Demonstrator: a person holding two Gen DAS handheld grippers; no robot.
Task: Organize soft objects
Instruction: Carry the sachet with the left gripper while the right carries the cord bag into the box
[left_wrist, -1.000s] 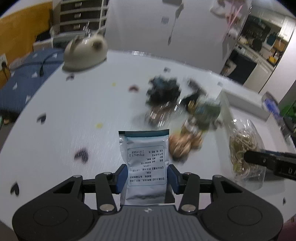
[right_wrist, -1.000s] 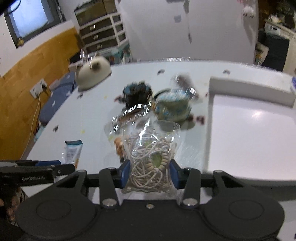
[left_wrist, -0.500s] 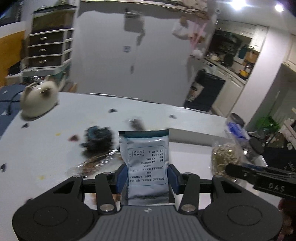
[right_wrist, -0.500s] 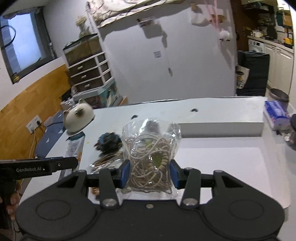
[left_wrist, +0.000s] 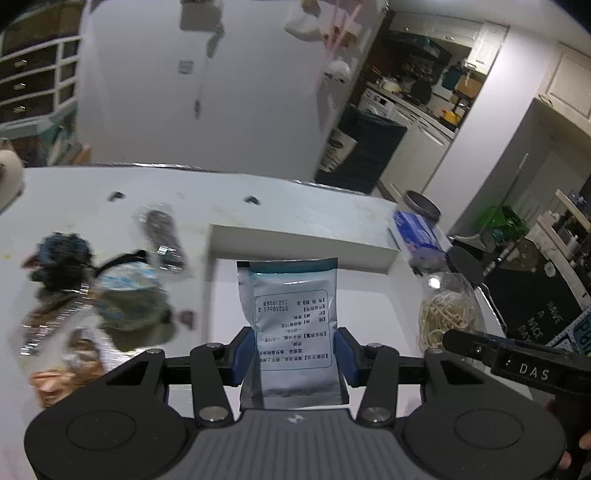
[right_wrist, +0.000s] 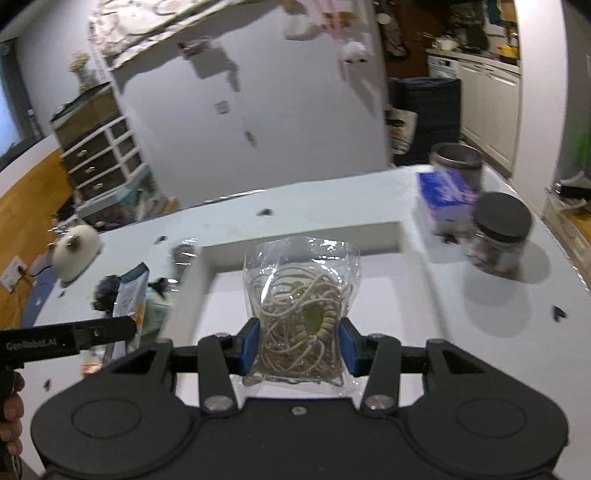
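Left gripper (left_wrist: 295, 354) clamped on a silver foil sachet (left_wrist: 293, 314), long axis pointing away, hanging over the white tray (left_wrist: 303, 245). Right gripper (right_wrist: 299, 345) clamped likewise on a clear bag of cord (right_wrist: 301, 306), also above the tray, nearer its right side. Remaining soft packets (left_wrist: 122, 295) heaped left of the tray

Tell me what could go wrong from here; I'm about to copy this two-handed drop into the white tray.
1. The left gripper pinches the silver foil sachet with a printed label only near its lower part; the limp top may fold or land crooked.
2. The right gripper squeezes the clear plastic bag of beige cord; slick film could slip.
3. Both hang side by side over the white tray, so the grippers might bump when releasing.
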